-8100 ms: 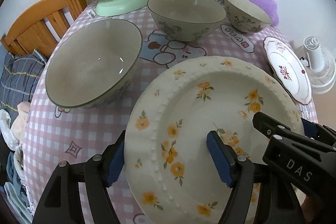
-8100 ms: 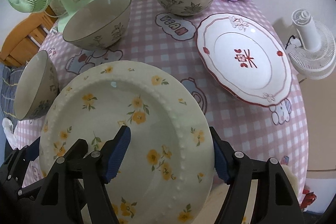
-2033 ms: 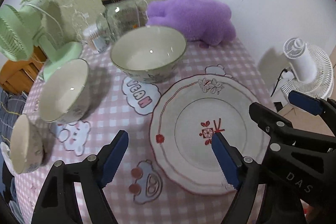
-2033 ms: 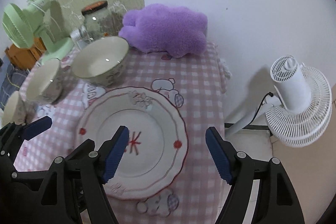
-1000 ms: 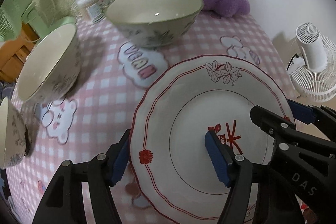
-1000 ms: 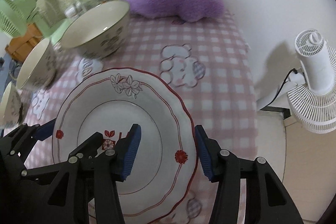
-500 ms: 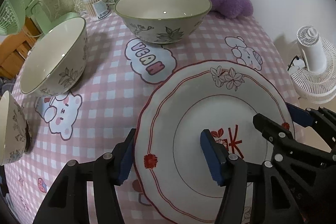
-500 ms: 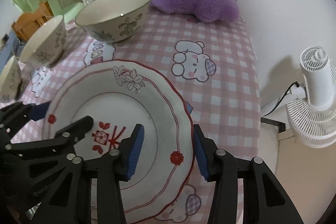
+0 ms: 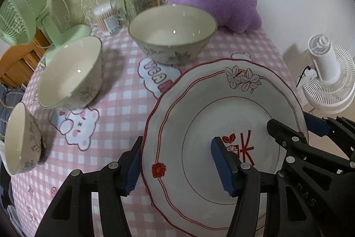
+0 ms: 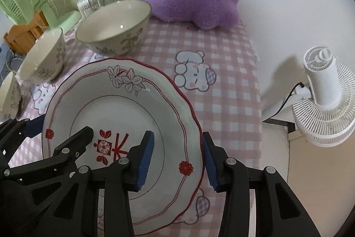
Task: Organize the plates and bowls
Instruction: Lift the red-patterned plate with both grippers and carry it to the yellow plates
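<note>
plate (image 9: 224, 117): glossy, scalloped red rim, clamped by left gripper (image 9: 177, 167) and right gripper (image 10: 175, 157)
tablecloth (image 9: 124, 90): pink gingham, "VEAN" printed at 12 o'clock

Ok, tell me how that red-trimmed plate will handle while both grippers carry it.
The red-trimmed plate looks like glazed ceramic: probably rigid, but likely to break if dropped. Its glossy surface may slip between the left gripper and right gripper, which clamp only opposite rims, so it could tilt.

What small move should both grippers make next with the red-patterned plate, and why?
Probably lift it a little higher, level. The left gripper and the right gripper each straddle opposite rims of the red-patterned plate, and its far edge already seems raised off the tablecloth.
</note>
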Demonstrator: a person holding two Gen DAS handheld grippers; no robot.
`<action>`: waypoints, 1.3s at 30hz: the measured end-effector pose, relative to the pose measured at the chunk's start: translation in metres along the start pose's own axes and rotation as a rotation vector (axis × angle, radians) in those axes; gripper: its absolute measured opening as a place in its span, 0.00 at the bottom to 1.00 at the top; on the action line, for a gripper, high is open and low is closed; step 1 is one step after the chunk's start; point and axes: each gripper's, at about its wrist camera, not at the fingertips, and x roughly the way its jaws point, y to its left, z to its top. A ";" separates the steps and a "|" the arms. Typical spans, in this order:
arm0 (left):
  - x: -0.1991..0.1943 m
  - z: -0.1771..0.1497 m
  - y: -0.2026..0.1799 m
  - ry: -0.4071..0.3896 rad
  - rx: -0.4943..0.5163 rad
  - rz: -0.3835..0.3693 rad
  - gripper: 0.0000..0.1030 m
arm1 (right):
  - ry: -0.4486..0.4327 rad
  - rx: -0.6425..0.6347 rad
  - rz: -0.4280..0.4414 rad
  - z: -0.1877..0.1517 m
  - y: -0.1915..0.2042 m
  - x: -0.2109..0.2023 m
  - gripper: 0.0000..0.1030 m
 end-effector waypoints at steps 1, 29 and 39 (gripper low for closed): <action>-0.005 0.000 0.000 -0.008 -0.001 0.001 0.58 | -0.006 0.003 -0.002 0.001 0.000 -0.005 0.45; -0.110 -0.077 0.017 -0.082 0.078 -0.062 0.58 | -0.064 0.083 -0.059 -0.090 0.039 -0.132 0.45; -0.117 -0.128 0.001 -0.041 0.161 -0.105 0.58 | -0.024 0.146 -0.099 -0.144 0.041 -0.146 0.45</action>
